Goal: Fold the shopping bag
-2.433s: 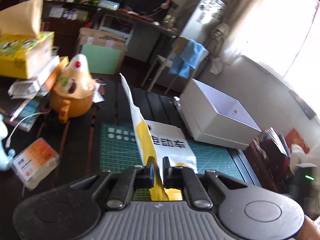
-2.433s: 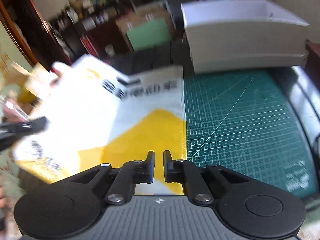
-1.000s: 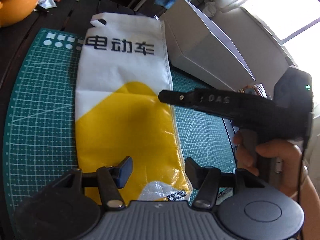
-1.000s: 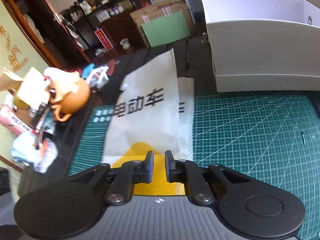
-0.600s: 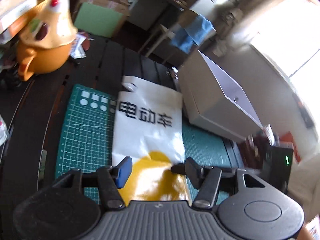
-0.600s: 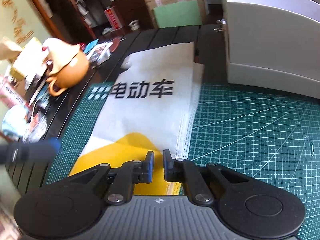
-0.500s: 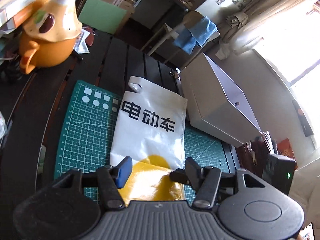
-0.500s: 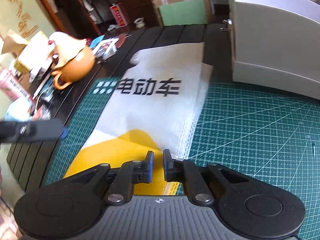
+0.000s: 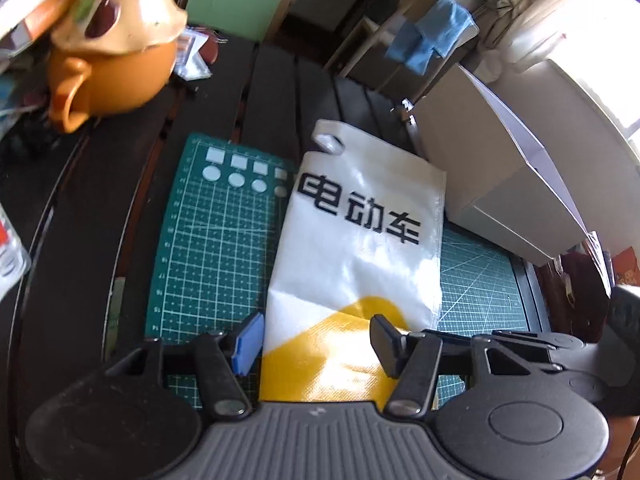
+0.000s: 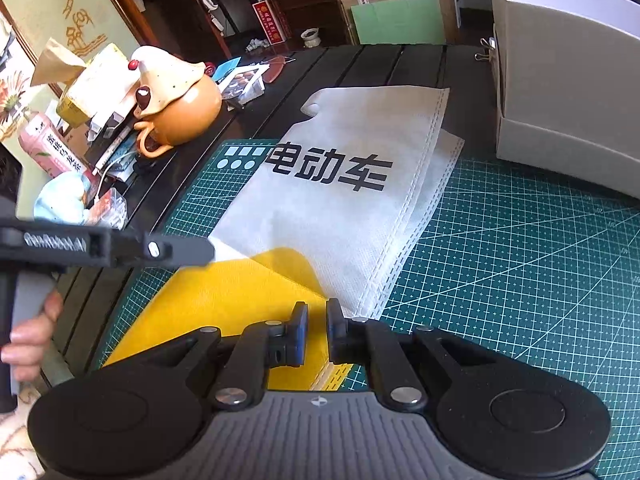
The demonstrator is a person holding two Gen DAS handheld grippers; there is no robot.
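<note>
Shopping bag [image 9: 352, 248] lies flat on the green cutting mat [image 9: 212, 240], folded lengthwise: white upper part with black characters, yellow lower part toward the near edge of the bench [image 9: 92, 208]. Handle cut-out end points to the far edge and overhangs the mat onto the dark slats. In the right wrist view a second layer with a stitched seam sticks out from under the top layer on the side toward the white box [image 10: 568, 80].

Left hand-held gripper [image 9: 316, 338]: jaws stand wide, straddling the yellow end of the bag, pads clear of the fabric. Nothing held. In the right wrist view it enters from the left side with a hand [image 10: 28, 336] on its grip.

Right hand-held gripper [image 10: 316, 330]: jaws narrow, nearly together, over the yellow corner near the stitched seam. Cannot tell whether fabric is pinched between the pads.

Orange teapot with cream lid [image 10: 176, 100] sits at the far left of the bench, well apart from the bag. White box stands at the far right corner, just beside the bag's edge.
</note>
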